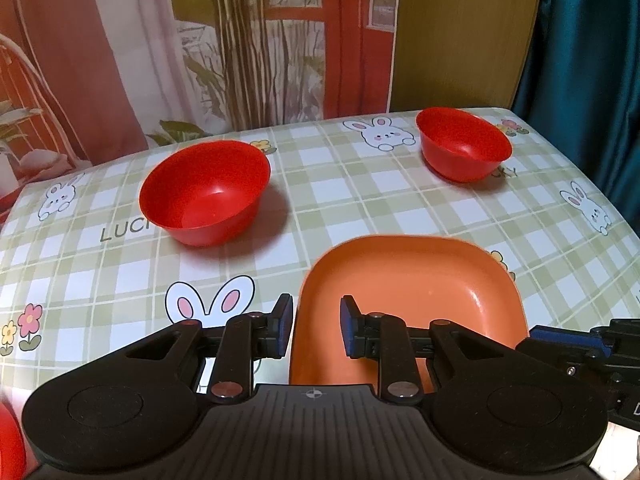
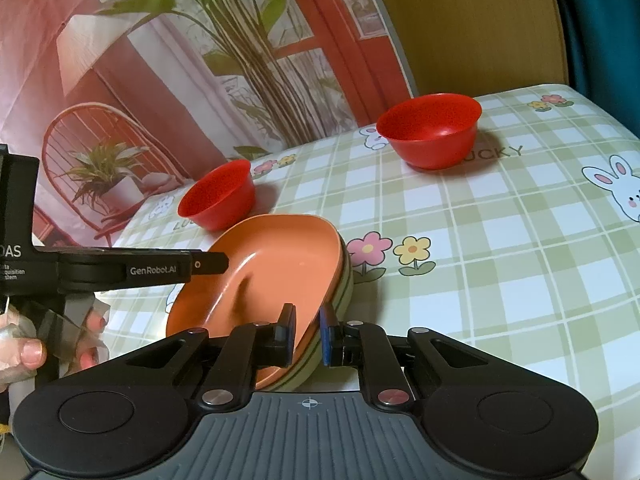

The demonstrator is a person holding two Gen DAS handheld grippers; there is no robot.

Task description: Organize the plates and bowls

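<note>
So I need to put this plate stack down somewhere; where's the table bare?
The widest bare cloth lies right of the plates, in front of the far bowl, up to the table's right edge. A narrower strip runs between the two bowls. It is crowded on the left, where the near bowl sits just behind the plates.
</note>
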